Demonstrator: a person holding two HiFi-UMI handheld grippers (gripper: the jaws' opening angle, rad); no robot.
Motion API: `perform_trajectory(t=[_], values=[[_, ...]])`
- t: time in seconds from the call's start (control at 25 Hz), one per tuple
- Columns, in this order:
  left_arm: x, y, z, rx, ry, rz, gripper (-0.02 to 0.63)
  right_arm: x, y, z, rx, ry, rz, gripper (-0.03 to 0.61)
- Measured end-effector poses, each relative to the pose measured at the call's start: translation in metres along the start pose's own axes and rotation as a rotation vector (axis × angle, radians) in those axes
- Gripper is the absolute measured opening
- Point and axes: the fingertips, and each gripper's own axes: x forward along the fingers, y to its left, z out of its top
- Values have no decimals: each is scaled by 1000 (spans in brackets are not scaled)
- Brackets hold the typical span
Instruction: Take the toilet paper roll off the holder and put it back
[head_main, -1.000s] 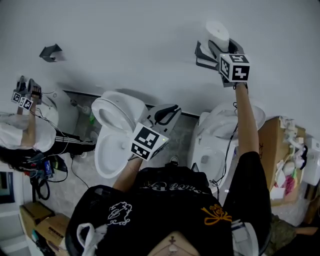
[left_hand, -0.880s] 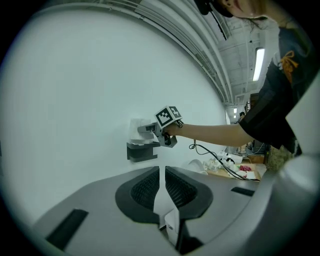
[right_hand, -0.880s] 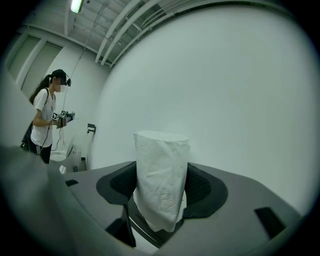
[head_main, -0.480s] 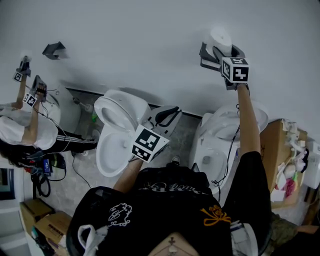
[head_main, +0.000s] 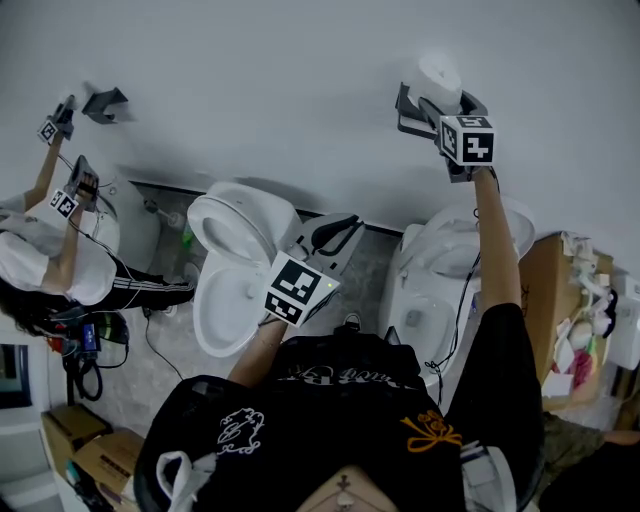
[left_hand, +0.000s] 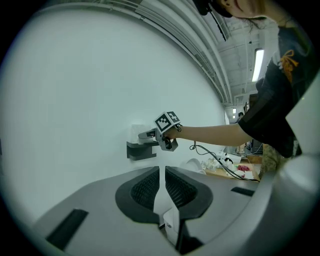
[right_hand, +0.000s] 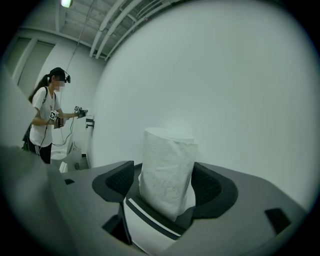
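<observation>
The white toilet paper roll (head_main: 437, 75) stands upright at the dark wall holder (head_main: 408, 110), high on the white wall. My right gripper (head_main: 440, 97) reaches up around it. In the right gripper view the roll (right_hand: 167, 160) fills the space between the two pads; the jaws are opening and a thin gap shows at the left pad (right_hand: 120, 182). My left gripper (head_main: 345, 222) hangs lower, over the toilets, shut with nothing in it. The left gripper view shows its pads (left_hand: 147, 187) nearly touching, and far off the holder (left_hand: 141, 150) with the right gripper (left_hand: 152, 135) at it.
A white toilet (head_main: 235, 260) with its lid up stands below the left gripper, and another toilet (head_main: 440, 270) below my right arm. A second person (head_main: 50, 260) at far left holds grippers near another wall holder (head_main: 105, 102). Cardboard boxes (head_main: 75, 440) sit low left, and one box (head_main: 545, 290) at the right.
My right gripper has stayed at the roll on the holder and my left gripper has barely moved. The person at far left has raised a gripper up to the other holder.
</observation>
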Motion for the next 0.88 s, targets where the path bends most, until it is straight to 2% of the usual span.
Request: perform_trajectory(t=[0.24, 0.52, 0.88], values=[[-12, -5, 0, 1, -6, -13, 49, -46, 8, -3, 66, -51, -11, 351], [-28, -20, -3, 0, -7, -64, 49, -115, 64, -13, 92, -89, 36, 350], [-62, -45, -6, 25, -41, -131, 49, -206, 146, -46, 178, -112, -5, 182]])
